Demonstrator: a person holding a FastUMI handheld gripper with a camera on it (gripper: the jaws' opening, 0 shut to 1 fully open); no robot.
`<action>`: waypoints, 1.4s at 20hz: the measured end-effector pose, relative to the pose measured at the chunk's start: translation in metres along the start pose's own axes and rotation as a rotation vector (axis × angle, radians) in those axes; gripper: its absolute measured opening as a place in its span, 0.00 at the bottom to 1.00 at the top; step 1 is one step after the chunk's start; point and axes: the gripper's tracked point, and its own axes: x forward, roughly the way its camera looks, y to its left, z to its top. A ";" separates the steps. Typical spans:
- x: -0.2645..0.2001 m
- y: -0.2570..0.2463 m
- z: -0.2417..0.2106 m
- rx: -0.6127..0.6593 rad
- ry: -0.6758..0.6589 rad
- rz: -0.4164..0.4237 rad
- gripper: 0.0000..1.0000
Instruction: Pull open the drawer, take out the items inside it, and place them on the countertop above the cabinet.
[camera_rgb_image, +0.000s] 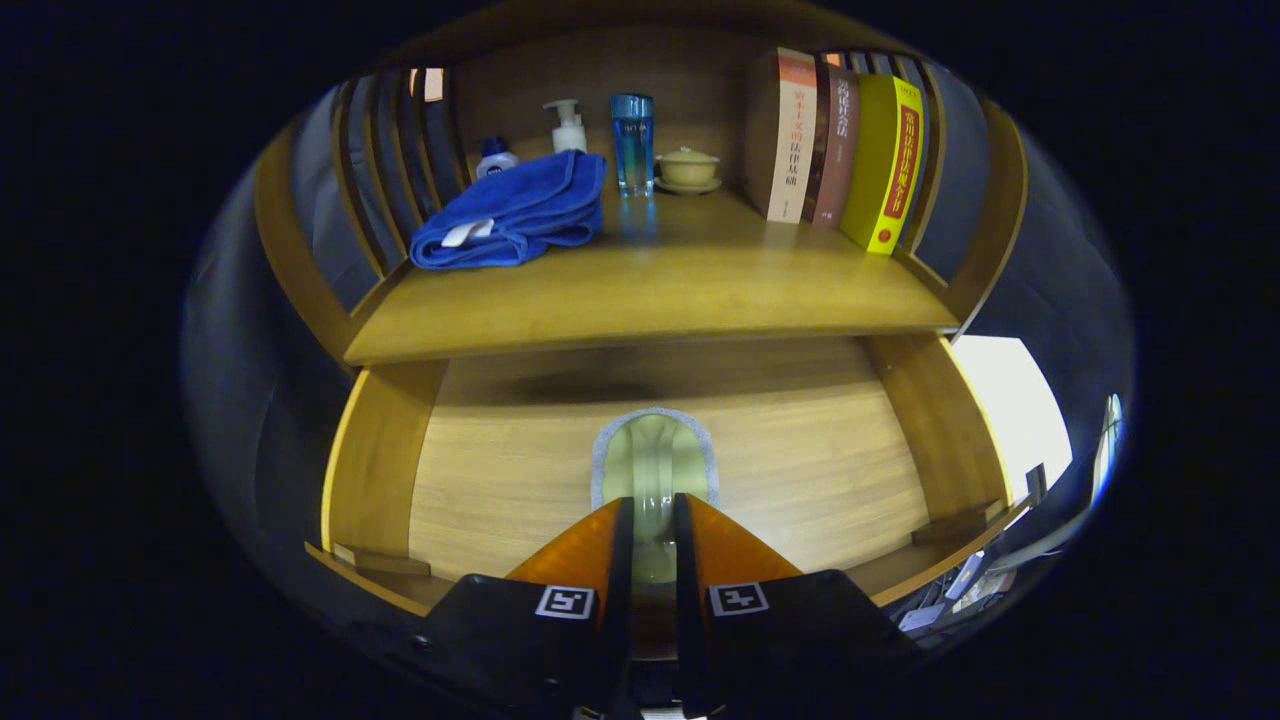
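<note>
Gripper view: the open wooden drawer (480, 480) is seen from above, and a pale green, glossy, long object with a grey rim (655, 465) lies on its smooth grained floor. The gripper (653, 515) is set narrowly around that object, one finger at each side; firm pressing cannot be told. Above the drawer, on the polished countertop (650, 290), a folded blue plush towel (515, 212), a blue bottle (632, 143), and upright books (835, 145) are seen.
</note>
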 end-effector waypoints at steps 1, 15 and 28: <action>-0.006 0.001 0.007 -0.004 -0.006 0.004 0.28; -0.044 -0.003 0.139 -0.029 -0.133 -0.010 0.28; 0.051 0.007 0.202 -0.038 -0.166 -0.042 0.28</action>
